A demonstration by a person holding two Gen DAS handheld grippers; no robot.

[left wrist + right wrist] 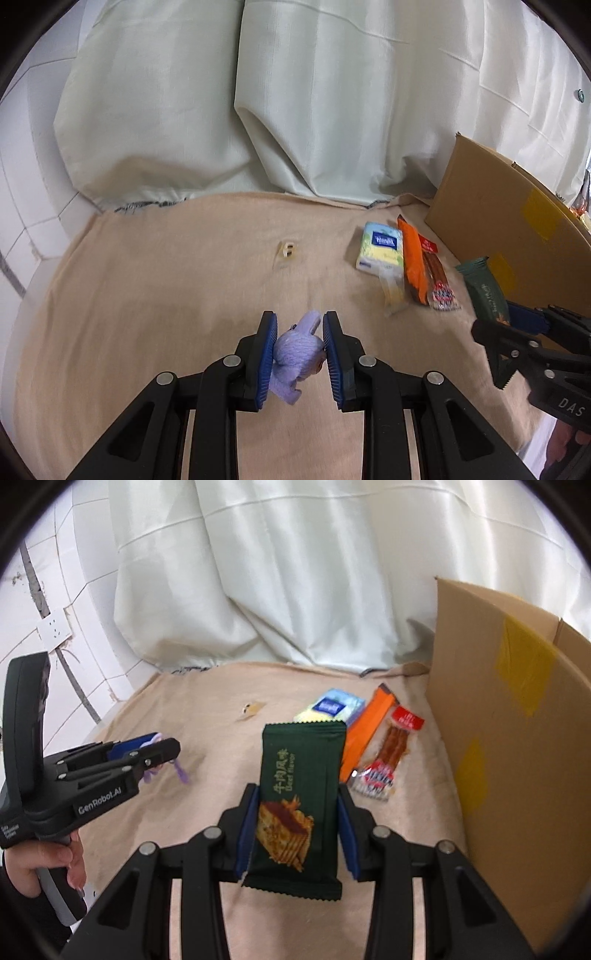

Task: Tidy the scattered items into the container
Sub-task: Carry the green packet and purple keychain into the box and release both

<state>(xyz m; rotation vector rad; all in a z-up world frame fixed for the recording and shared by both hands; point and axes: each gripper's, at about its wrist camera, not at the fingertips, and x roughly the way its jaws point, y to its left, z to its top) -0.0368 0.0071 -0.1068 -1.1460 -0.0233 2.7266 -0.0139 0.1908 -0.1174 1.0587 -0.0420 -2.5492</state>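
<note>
Matt cardboard box [517, 738] (glossy wrappers)

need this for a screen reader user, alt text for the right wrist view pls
The right gripper clamps a dark green wafer snack packet above a beige cloth, beside a brown cardboard box. The left gripper holds a purple plush toy.

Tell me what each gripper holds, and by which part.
The left gripper holds the purple toy by its body. The right gripper holds the green snack pack by its long side edges.

Lilac knitted toy [295, 356], dark green wafer packet [301, 801], orange packet [413, 262].
</note>
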